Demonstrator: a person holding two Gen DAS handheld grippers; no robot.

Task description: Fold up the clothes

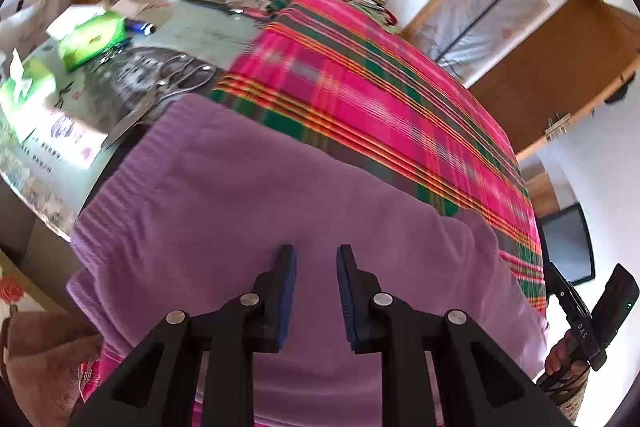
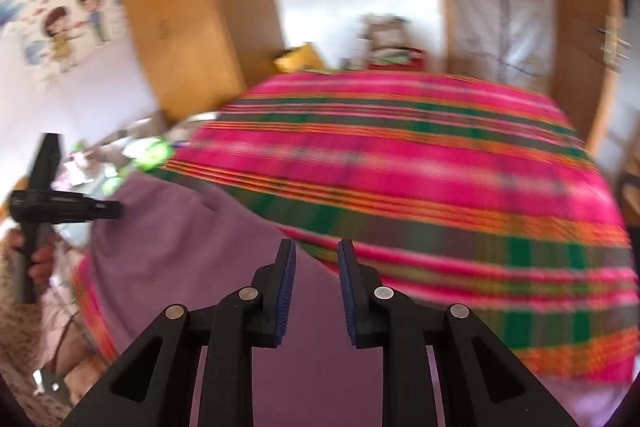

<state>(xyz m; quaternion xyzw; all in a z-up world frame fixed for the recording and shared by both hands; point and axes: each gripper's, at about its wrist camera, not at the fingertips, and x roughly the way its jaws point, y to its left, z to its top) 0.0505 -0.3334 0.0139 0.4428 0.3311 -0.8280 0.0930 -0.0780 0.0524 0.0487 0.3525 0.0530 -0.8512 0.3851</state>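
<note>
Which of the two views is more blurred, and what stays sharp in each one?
Right wrist view: stronger motion blur, the plaid bedcover smeared; only the right gripper is crisp. Left wrist view: milder blur on the purple garment; the left gripper is sharp. Both bend straight edges.

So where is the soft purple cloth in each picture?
Left wrist view: the purple cloth fills the lower middle, under the left gripper.
Right wrist view: it lies lower left and runs beneath the right gripper.
Shared landmark: the pink and green striped blanket beyond it.
</note>
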